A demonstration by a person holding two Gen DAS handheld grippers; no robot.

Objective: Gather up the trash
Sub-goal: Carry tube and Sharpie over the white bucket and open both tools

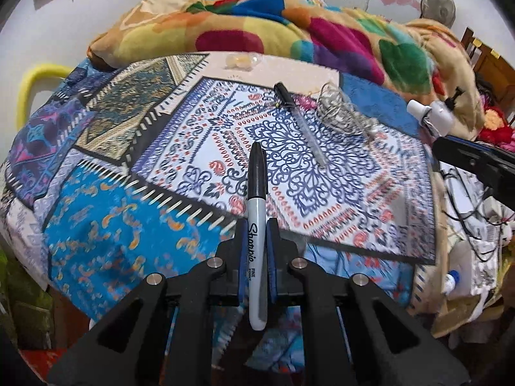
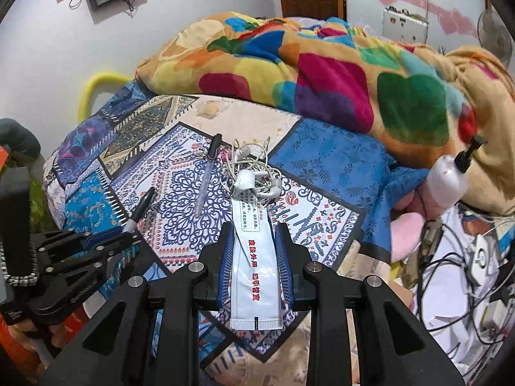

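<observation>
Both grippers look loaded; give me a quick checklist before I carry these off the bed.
1. Left gripper shut on marker: ok.
2. Marker cap on: ok.
3. Right gripper shut on tube: ok.
4. Tube clear of earphones: cannot tell, its far end overlaps the tangle.
5. Bin in view: not ok, none visible.
6. Bed cleared: not ok, pen and earphones remain.

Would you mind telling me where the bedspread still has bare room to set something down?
The bedspread lies bare in its blue corner, between the tangled earphones and the colourful blanket, and on the near-left blue patch. It is crowded mid-bed, around the earphones and dropper, and at the right edge with cables.
</observation>
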